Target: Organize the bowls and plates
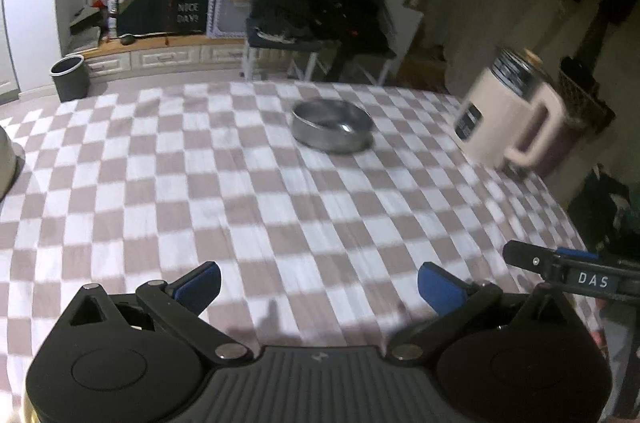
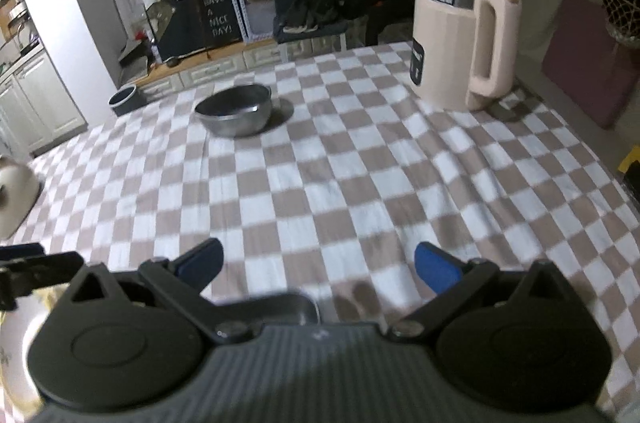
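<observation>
Both views blurred, the left wrist view more so; fine detail of the far shelves and clutter not legible beyond a dark board lettered "HAVE A NICE DAY!" (image 2: 216,17). Pale rounded object (image 2: 14,197) at the left edge of the table cut off by the frame in both views, identity not determinable. Patterned pale rim of what may be a plate (image 2: 16,355) visible only in the right wrist view, low at the left, mostly covered by the gripper body; a curved grey metal edge (image 2: 298,307) just behind that body likewise mostly hidden, nature not determinable. Left gripper (image 1: 319,285) spread fully wide, blue-padded fingers (image 1: 200,283) well apart, nothing between them, only the brown-and-white checked tablecloth (image 1: 240,191) beneath. Right gripper (image 2: 318,265) likewise spread wide and empty, pads clear of any object. Round grey metal bowl (image 1: 332,127) upright on the cloth toward the far edge of the table, apart from both grippers; seen left of centre from the right wrist, right of centre from the left. Pale pink electric kettle with dark metal band and wooden knob (image 2: 464,39) near the far right corner of the table, whole in the right wrist view, tilted and smeared in the left. A finger of the right gripper, labelled "DAS", intrudes at the right edge of the left wrist view; the left gripper's finger intrudes at the left edge of the right. Dark grey bin (image 1: 70,77) on the floor beyond the far left corner.
</observation>
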